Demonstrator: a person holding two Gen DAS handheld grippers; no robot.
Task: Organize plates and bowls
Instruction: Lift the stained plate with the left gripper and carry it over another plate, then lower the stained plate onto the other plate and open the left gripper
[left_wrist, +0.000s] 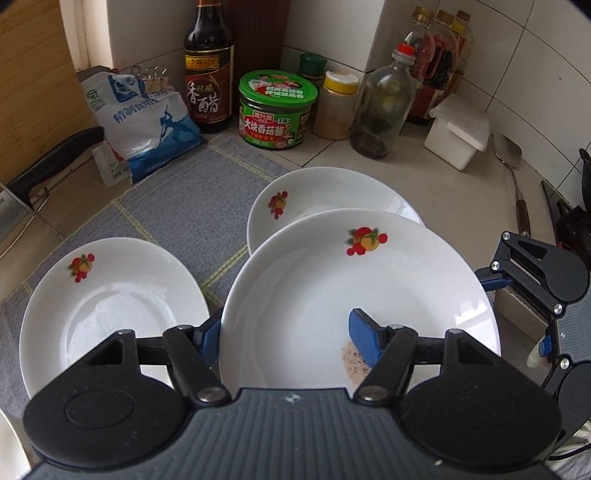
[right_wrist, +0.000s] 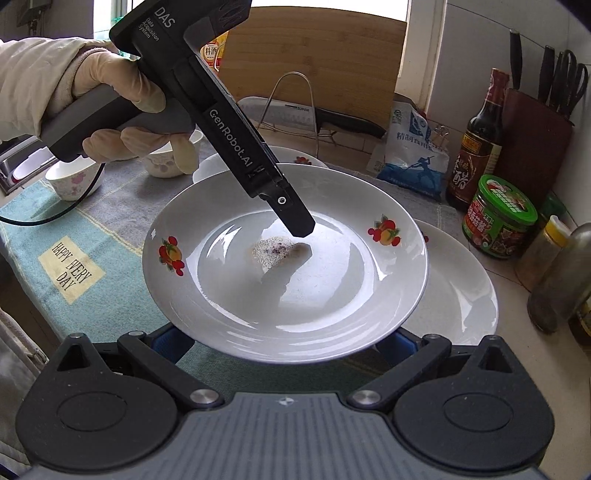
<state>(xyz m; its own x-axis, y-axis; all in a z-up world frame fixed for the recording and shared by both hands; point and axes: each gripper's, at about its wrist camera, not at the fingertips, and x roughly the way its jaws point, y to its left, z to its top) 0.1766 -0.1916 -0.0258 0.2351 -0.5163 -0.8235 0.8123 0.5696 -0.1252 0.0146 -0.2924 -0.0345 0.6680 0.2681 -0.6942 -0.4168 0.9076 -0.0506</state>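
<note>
Left gripper (left_wrist: 291, 332) clamped on rim of a plate (left_wrist: 332, 288), held above a second plate (left_wrist: 332, 188) just ahead; right gripper (right_wrist: 284, 343) under its far rim, jaws hidden, cannot tell; thin one-edge pinch could slip, plate dropping and chipping.

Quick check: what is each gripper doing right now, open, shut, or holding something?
Left gripper: shut on the soiled plate, one finger inside it and one outside the rim.
Right gripper: open, jaws spread wide beneath the plate's near rim, gripping nothing.
</note>
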